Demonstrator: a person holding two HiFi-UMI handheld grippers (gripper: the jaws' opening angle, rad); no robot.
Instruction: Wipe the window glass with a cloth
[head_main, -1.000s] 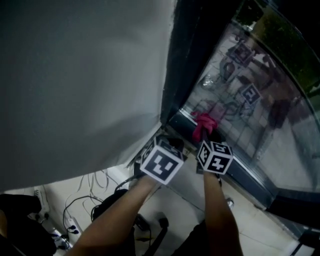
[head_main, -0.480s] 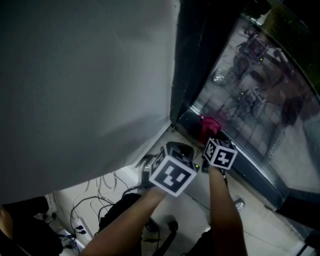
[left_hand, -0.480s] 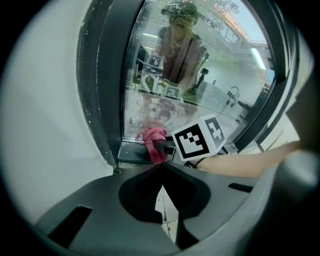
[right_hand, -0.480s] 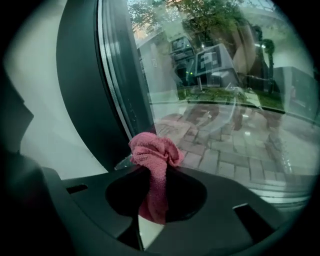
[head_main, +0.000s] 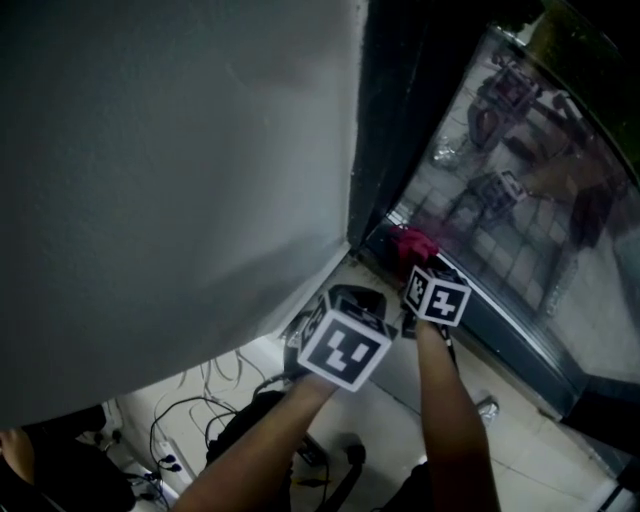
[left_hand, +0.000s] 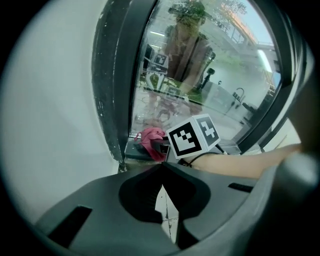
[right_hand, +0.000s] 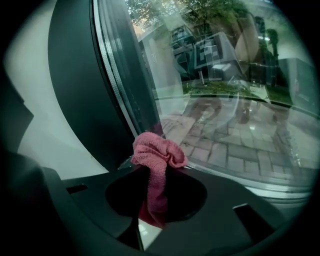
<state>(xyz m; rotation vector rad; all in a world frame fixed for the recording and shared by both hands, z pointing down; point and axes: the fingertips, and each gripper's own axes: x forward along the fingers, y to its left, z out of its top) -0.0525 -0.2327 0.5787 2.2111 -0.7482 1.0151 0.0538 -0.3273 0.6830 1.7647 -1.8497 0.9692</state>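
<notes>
Pink terry cloth (right_hand: 159, 155) hangs bunched in the right gripper (right_hand: 154, 207). Its jaws are closed tight on the lower part of the cloth, and the crumpled top stands out in front of them. In the right gripper view the cloth sits in the centre of the frame, at the lower left corner of the window glass (right_hand: 240, 125), just beside the dark window frame (right_hand: 80, 90). It looks to be touching the pane or the bottom rail, but I cannot tell which.

Over the last second the right gripper has stayed at this bottom corner, and the cloth has hardly travelled along the glass. The left gripper (left_hand: 162, 167) has dropped a little toward the lower centre of the head view, away from the frame. Part of this shift may be only the head camera turning. Its jaws are together at the tips and hold nothing. Only floor shows in the narrow slit below them.

My judgement is that a wiping stroke has ended at the corner or a new one is about to start there. Most of the pane, toward the upper right of the head view, seems still to be wiped. The left gripper has no part in the work now.
</notes>
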